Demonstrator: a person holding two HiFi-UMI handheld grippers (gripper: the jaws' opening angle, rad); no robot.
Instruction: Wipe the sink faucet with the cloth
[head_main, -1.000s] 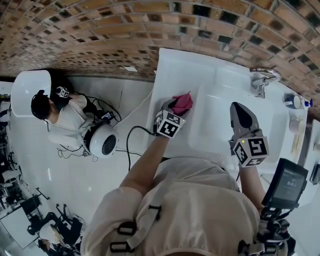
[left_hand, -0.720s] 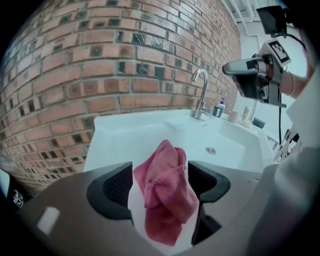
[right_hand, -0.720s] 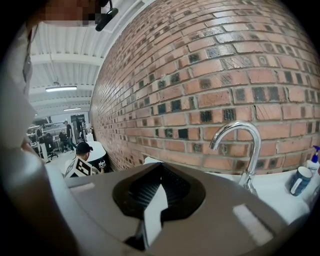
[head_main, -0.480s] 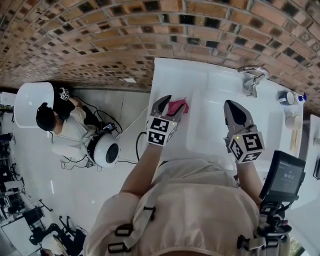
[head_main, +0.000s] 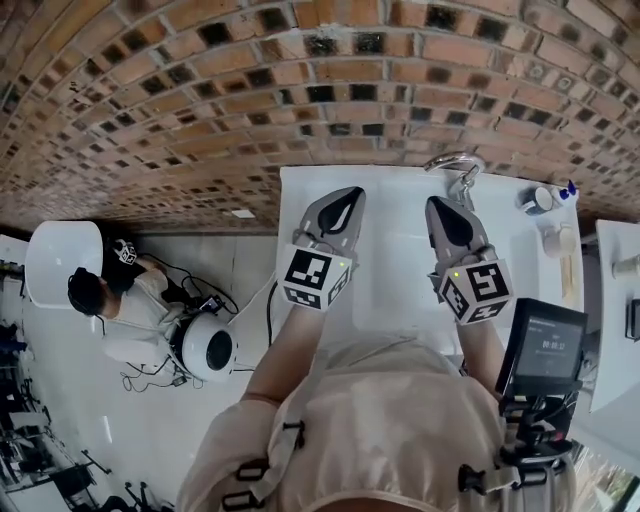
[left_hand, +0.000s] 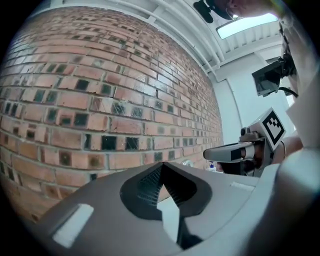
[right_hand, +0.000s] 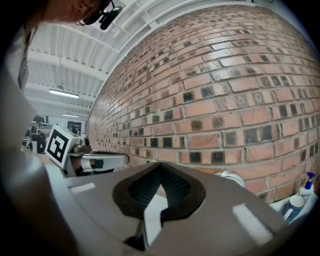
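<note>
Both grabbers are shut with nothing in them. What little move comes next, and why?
Probably open the left gripper and lower it to the counter: both it and the right gripper are shut and empty, held high. Wiping the faucet needs the cloth, which is not in view.

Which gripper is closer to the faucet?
Right. The right gripper is just in front of the faucet, while the left gripper is farther away, off to the faucet's left.

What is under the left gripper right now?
Only the white sink counter shows around the left gripper, whose jaws are shut on nothing. The patch directly beneath is covered by the gripper itself, so anything lying there cannot be seen.
</note>
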